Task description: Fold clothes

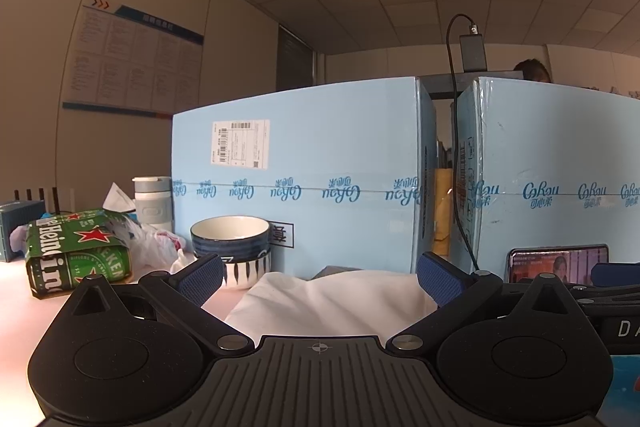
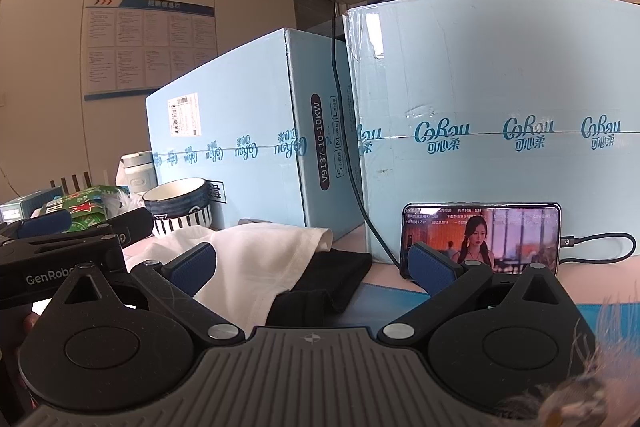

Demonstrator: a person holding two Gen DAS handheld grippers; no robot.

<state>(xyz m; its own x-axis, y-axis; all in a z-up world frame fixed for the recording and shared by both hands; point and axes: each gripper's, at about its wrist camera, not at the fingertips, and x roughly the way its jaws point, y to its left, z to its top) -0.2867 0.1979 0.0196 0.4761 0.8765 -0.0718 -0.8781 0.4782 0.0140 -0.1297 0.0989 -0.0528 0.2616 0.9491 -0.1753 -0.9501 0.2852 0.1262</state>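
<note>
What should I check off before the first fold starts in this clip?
1. Left gripper jaws open and holding nothing: ok.
2. Right gripper jaws open and holding nothing: ok.
3. White garment within reach ahead of both grippers: ok.
4. White garment spread flat: not ok, it is bunched and lies over a black garment.
5. Stacked bowls apart from the cloth: cannot tell, they stand close to its far left edge.
6. Phone propped against the blue box, its cable off the garments: ok.
</note>
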